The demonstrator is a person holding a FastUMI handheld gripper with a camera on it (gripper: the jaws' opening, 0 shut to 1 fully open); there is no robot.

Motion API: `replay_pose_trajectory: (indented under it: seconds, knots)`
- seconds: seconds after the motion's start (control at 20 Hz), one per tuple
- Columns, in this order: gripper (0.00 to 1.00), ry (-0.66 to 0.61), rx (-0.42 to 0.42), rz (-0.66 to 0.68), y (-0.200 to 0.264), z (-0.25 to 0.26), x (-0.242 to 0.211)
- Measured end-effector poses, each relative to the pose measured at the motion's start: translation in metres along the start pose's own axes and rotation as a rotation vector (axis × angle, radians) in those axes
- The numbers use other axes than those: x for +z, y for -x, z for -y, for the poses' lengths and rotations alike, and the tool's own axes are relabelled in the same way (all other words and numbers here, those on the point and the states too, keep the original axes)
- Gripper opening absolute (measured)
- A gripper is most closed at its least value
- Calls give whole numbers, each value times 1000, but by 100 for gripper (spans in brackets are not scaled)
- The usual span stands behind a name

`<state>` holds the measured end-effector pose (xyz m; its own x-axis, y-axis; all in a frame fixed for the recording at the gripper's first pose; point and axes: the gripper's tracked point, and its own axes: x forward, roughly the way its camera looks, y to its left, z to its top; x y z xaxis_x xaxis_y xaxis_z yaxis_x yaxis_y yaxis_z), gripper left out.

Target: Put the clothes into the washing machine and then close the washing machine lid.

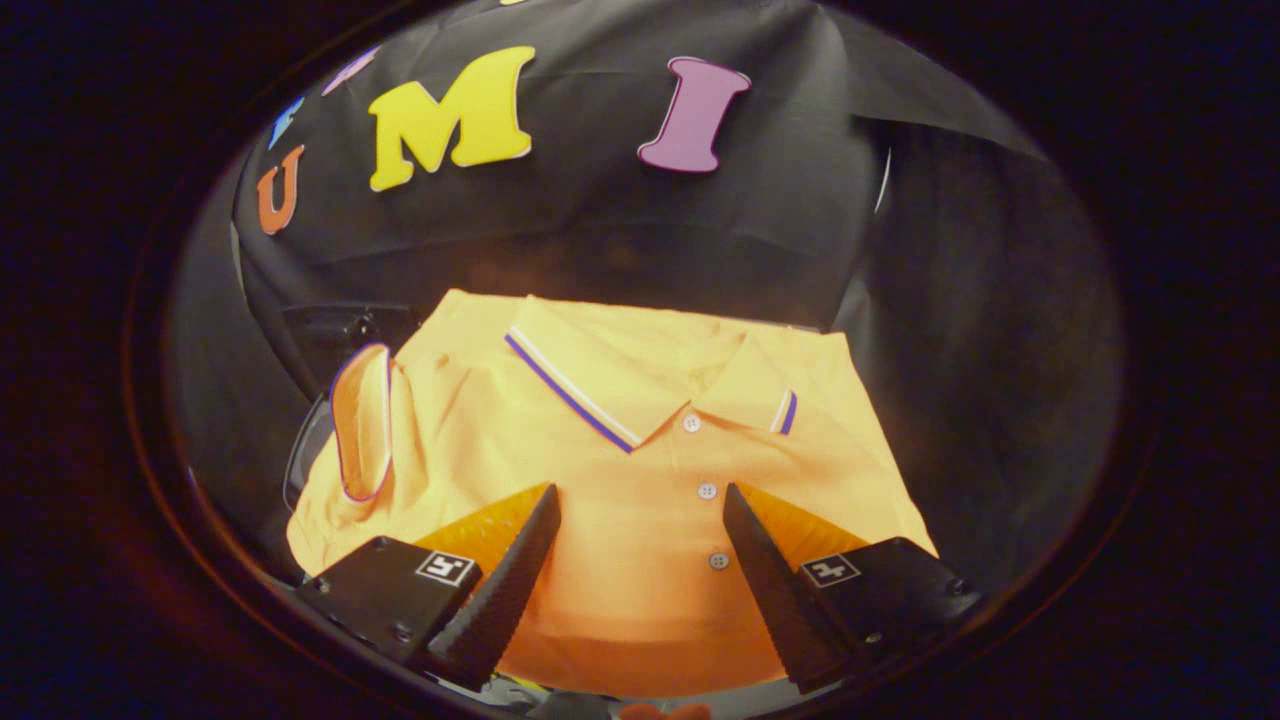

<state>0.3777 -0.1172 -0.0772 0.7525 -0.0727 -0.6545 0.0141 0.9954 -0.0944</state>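
gripper (640, 500) wide open, nothing held, both fingers apart over the shirt. folded orange polo shirt (620, 440) lies flat just ahead of and under the fingers, front side up, collar end away from the gripper. left finger (510, 570) and right finger (770, 580) straddle the button placket; shirt fabric fills the gap between them. can't tell if the tips touch the cloth or hover just above it. 3 white buttons (707, 490) in a line down the placket, the lowest one just beside the right finger's inner edge, the top one right under the collar. collar (640, 380) lies folded open, trimmed with a white and purple stripe along its edge. 1 sleeve (362, 425) on the left side is turned up, cuff opening facing the camera, purple trim round the cuff. black square-marker tags on both finger bases. shirt sits on a dark surface (300, 460), partly hidden; a pale curved rim shows just left of the sleeve, can't tell what it belongs to. booth wall (600, 230) of black cloth behind the shirt.
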Motion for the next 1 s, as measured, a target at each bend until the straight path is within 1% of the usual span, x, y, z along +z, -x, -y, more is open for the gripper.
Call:
replay_pose_trajectory:
  seconds: [0.05,0.1,0.25,0.6,0.65,0.7,0.75,0.8,0.85,0.9,0.95,1.0]
  knots:
    - [100,-15,8,-15,-3,-1,-4]
    - [100,-32,11,-2,-2,1,-1]
    - [100,-4,22,-21,-4,0,-4]
    - [100,-45,4,-60,-3,-1,-4]
    - [99,-45,6,-61,-3,-2,-4]
    - [95,-39,11,-63,-1,-4,-3]
    - [92,-40,17,-64,-2,-9,-4]
    - [82,-40,18,-63,-3,-12,-3]
    - [75,-53,6,-52,-1,-13,1]
    - [56,-71,-3,-46,0,-14,8]
    - [37,-71,-9,-46,-6,-6,2]
    - [27,-70,-11,-54,-6,-4,1]
